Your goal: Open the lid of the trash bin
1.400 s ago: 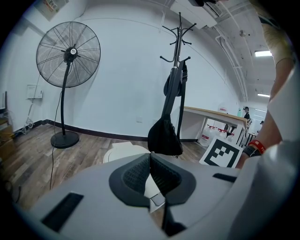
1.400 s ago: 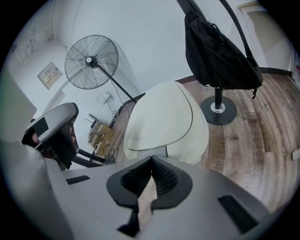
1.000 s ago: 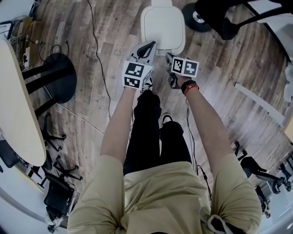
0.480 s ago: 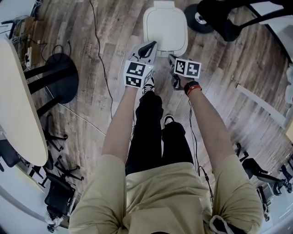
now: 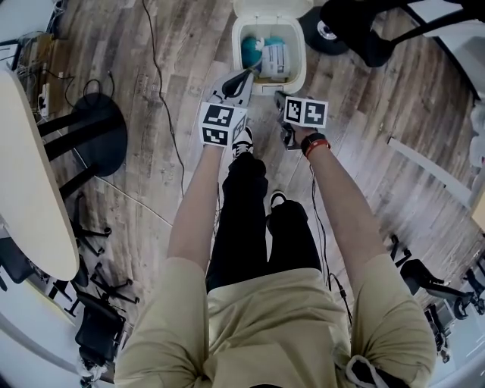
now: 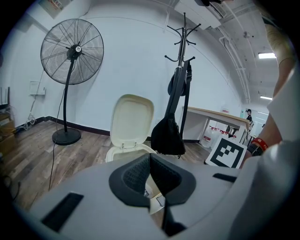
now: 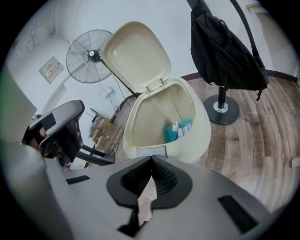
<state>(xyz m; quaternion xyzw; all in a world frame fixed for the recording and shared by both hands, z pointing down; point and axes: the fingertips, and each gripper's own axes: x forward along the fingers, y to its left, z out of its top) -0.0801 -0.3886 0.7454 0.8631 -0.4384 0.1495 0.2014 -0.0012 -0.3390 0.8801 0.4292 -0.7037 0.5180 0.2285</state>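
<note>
1. The bin [image 5: 302,57] sits on the wood floor [image 5: 182,68] right in front of you, at the top of the head view. Its lid [image 5: 269,6] is already up, tipped back on its rear hinge.
2. Your right gripper view shows it best: the lid [image 7: 136,56] stands nearly upright behind the bin [image 7: 199,136], so you look straight into the open mouth.
3. Inside there's a teal thing [image 5: 251,51] with a white printed packet [image 5: 274,59] just beside it. I can't tell what either one is.
4. Your left claw [image 5: 246,76] hangs just short of the bin's front-left rim, not touching it as far as I can see. In its own view the left claw [image 6: 150,161] has its pads pressed together with nothing between them.
5. Your right claw [image 5: 279,97] is by the front edge, a bit to the right. It's closed too [image 7: 152,161], pinching a pale scrap [image 7: 146,199] that hangs down between the pads.
6. Background in the left gripper view: a standing fan [image 6: 71,51] and a black bag [image 6: 168,133] hanging off a coat stand, both past the raised lid [image 6: 132,119].
</note>
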